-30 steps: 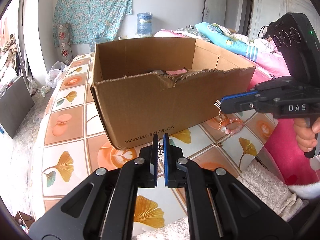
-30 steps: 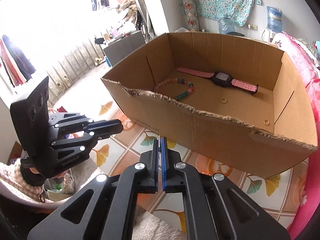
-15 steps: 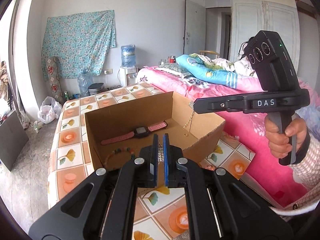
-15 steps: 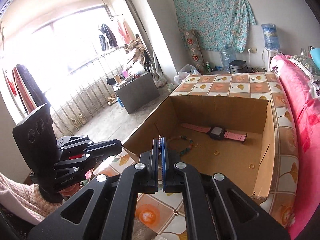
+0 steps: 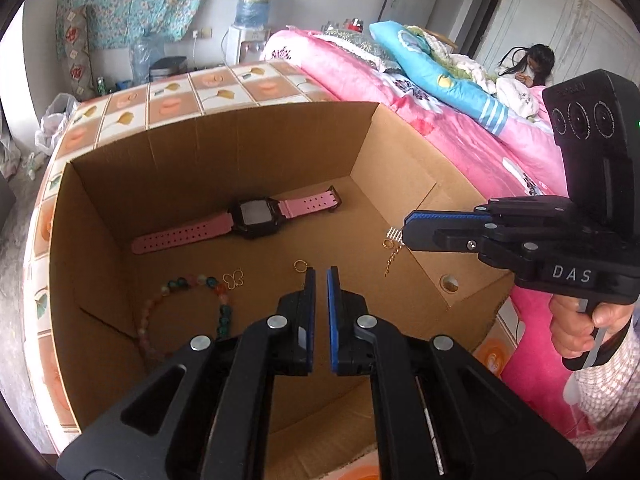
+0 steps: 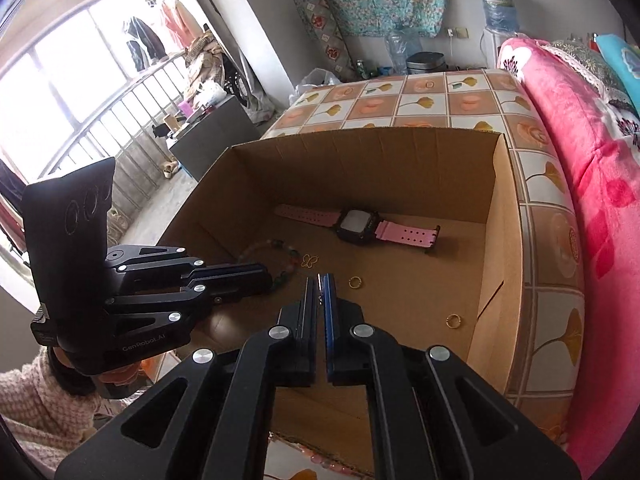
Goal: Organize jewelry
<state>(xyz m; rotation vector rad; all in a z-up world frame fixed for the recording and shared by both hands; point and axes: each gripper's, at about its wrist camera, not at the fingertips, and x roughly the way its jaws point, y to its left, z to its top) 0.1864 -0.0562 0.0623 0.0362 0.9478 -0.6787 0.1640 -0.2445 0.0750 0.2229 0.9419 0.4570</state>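
Over the box (image 5: 256, 152), right claw (image 5: 405, 232) pinches a dangling chain (image 5: 394, 254).

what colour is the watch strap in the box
Pink, with a black watch body; clearest in the left wrist view.

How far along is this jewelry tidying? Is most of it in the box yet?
Well along. Done: the pink watch, a bead bracelet and gold rings lie in the cardboard box. In hand: the right gripper pinches a gold chain over the box; the left gripper is opening, nothing between its fingers. Left: a pink bead strand lies outside the box.
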